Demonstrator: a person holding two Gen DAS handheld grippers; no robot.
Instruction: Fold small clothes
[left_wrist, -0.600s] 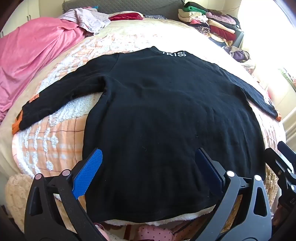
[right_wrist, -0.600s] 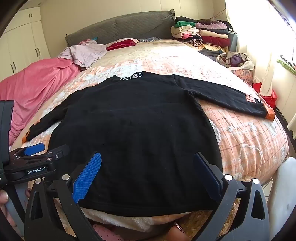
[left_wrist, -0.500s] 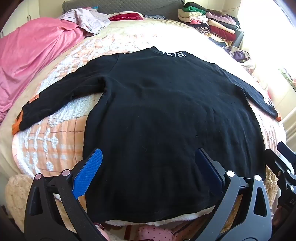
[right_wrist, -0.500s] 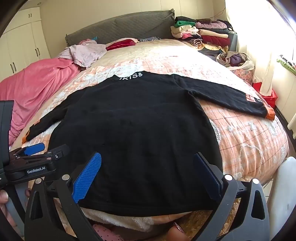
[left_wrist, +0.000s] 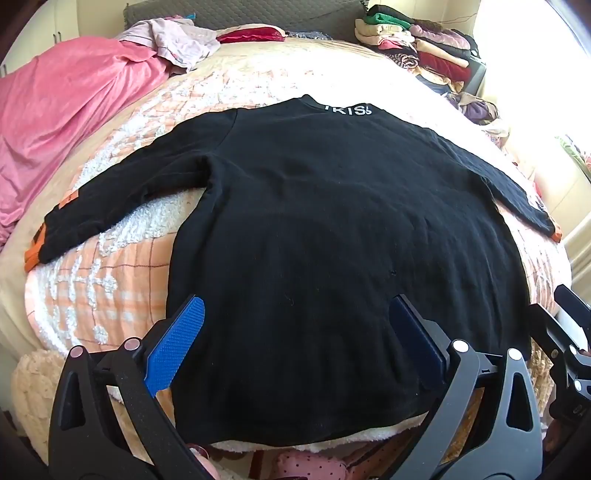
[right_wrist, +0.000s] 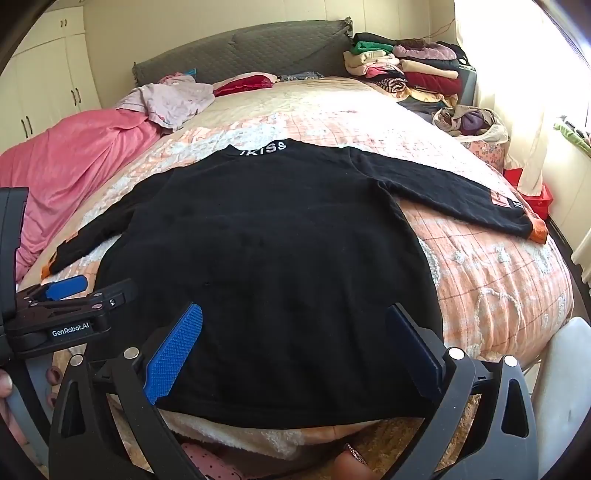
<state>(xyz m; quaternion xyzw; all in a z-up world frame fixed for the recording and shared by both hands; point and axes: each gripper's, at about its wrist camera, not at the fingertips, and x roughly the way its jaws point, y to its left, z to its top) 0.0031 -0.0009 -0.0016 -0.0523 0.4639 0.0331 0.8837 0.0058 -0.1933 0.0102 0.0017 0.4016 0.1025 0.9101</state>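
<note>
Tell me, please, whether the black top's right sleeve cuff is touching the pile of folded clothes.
Apart. The right wrist view shows bare bedspread between the cuff and the pile.

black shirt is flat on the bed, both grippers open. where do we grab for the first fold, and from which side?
Grip the shirt at its sleeve cuffs: the left gripper on the orange cuff at left, the right gripper on the cuff at right. Come from the outer ends, low. Both sleeves lie spread out and flat, cuffs clear of the body, so they likely fold inward cleanly.
</note>
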